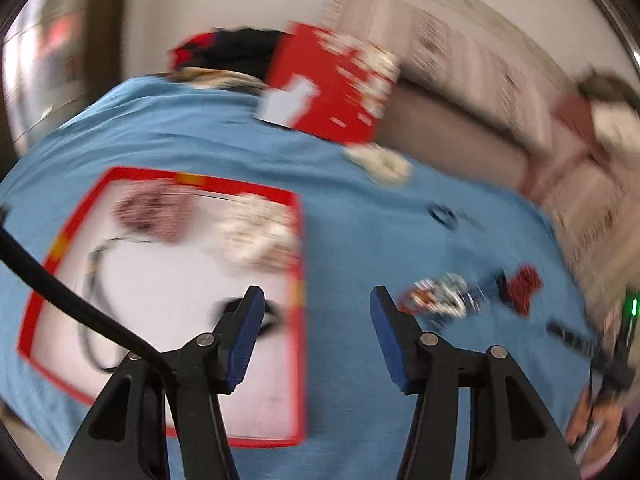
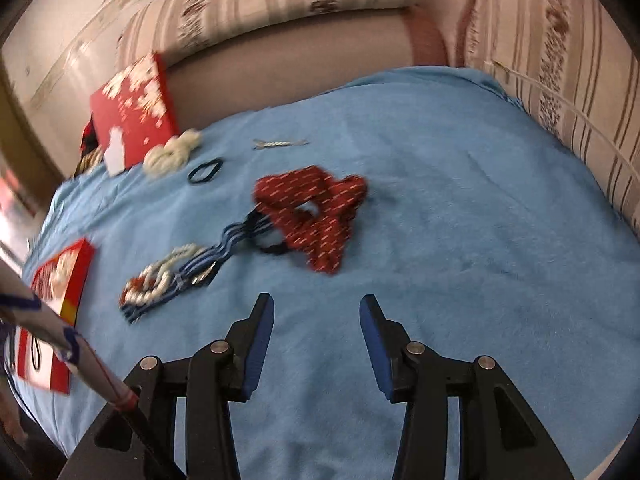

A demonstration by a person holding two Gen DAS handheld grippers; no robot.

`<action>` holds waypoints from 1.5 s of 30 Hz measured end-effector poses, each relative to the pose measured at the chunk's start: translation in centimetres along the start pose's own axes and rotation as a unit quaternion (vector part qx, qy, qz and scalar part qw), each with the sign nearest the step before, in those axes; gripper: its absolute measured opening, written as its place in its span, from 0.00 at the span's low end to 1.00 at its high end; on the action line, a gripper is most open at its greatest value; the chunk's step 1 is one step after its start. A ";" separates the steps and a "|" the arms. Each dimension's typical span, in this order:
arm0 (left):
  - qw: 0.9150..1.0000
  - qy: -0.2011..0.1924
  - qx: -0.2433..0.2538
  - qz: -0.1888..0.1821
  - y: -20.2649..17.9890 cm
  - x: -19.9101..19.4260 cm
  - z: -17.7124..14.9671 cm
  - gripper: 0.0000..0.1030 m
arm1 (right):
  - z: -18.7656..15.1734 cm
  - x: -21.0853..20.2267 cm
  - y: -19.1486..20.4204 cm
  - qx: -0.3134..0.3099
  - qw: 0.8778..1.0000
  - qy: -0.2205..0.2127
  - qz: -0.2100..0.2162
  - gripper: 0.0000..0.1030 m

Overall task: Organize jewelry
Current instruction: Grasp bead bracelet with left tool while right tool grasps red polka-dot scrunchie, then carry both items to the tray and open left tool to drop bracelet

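Note:
A red-rimmed box (image 1: pixel 296 280) with a white floor lies on the blue cloth (image 1: pixel 360 360) and holds a red-white piece (image 1: pixel 148 208), a cream piece (image 1: pixel 260 228), a dark cord (image 1: pixel 96 300) and a black band (image 1: pixel 268 316). My left gripper (image 1: pixel 318 300) is open and empty over the box's right edge. My right gripper (image 2: pixel 316 312) is open and empty above the cloth (image 2: pixel 440 240), short of a red patterned bow (image 2: pixel 316 216) joined to a blue-white braided piece (image 2: pixel 176 276). A black hair tie (image 2: pixel 205 171), a silver clip (image 2: pixel 280 143) and a cream scrunchie (image 2: pixel 172 152) lie farther back.
The red box lid (image 2: pixel 132 112) leans against the sofa back (image 2: pixel 280 52) at the far left. Striped cushions (image 2: pixel 560 80) border the cloth at the right. The box also shows at the left of the right wrist view (image 2: pixel 76 280).

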State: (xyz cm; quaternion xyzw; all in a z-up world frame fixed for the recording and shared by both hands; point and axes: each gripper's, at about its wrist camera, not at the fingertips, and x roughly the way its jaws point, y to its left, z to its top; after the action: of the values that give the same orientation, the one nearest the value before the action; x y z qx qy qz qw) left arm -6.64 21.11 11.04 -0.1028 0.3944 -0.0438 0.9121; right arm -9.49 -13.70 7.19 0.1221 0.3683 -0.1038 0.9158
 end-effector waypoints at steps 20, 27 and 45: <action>0.972 0.162 0.147 -0.085 -13.5 17.1 4.3 0.52 | 5.0 5.6 -2.0 0.025 0.996 -0.015 0.082 0.53; 0.950 0.212 0.209 -0.090 -16.5 20.9 3.6 0.40 | 5.5 7.3 -1.6 0.012 0.997 -0.007 0.077 0.54; 0.971 0.129 0.129 -0.156 -13.9 11.2 6.8 0.05 | 5.2 4.1 -0.8 0.022 0.994 -0.039 0.104 0.03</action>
State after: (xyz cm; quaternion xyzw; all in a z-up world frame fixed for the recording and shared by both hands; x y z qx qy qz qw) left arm 6.05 6.75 10.70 -0.0384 0.4787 -0.2488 0.8411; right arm -3.46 -16.44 7.85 0.1754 0.3153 -0.0205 0.9324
